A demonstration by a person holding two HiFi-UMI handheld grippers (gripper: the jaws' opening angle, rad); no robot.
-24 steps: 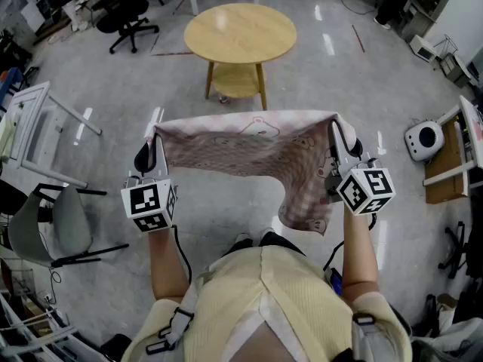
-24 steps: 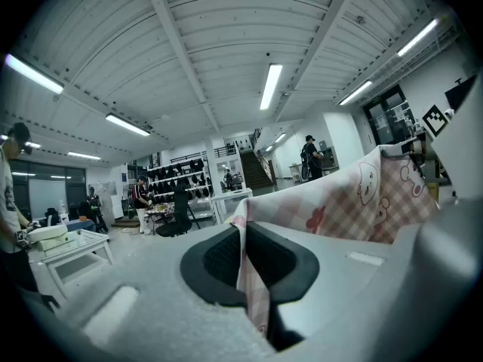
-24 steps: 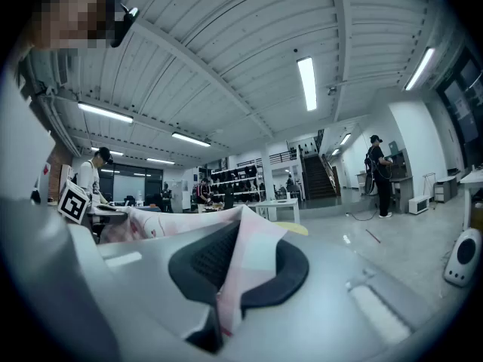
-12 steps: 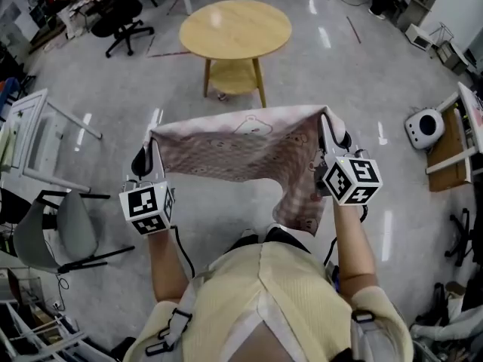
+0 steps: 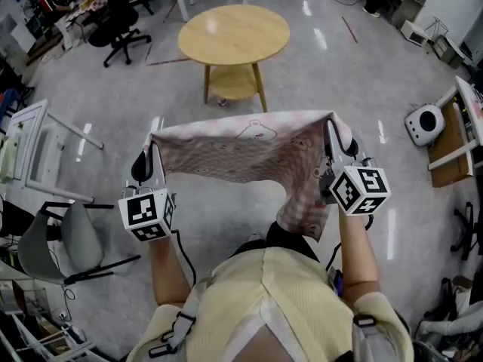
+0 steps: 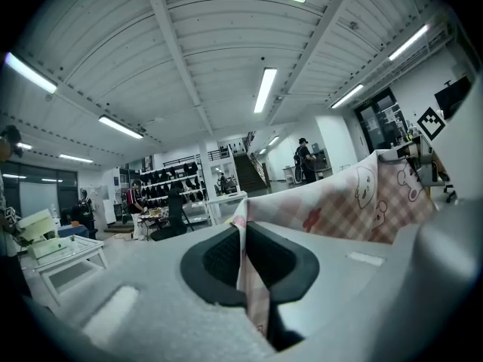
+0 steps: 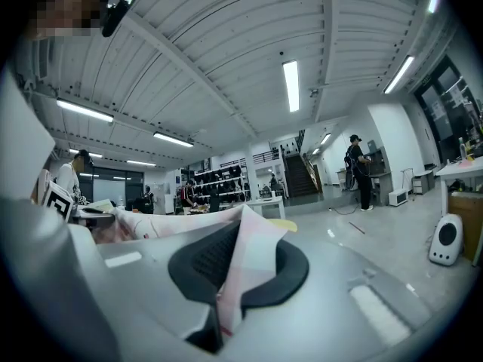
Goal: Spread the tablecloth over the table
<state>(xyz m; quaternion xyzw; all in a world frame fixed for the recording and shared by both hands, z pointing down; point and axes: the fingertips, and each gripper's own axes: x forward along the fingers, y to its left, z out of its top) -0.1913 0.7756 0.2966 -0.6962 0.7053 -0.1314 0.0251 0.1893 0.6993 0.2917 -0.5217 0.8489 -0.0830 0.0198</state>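
A: Jaws?
B: Both clamped on the tablecloth (image 5: 241, 155): left gripper (image 5: 154, 143) at one top corner, right gripper (image 5: 333, 129) at the other
A: Cloth where?
B: Stretched btw them in mid-air, hanging, well apart from round table (image 5: 234, 30)

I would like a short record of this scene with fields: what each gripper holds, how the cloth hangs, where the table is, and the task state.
left gripper: shut on one upper end of the tablecloth
right gripper: shut on the other upper end
tablecloth: held in the air between both grippers, top edge stretched, one part hanging lower near the right gripper
round wooden table: ahead of the person, top bare
task state: cloth not yet on the table
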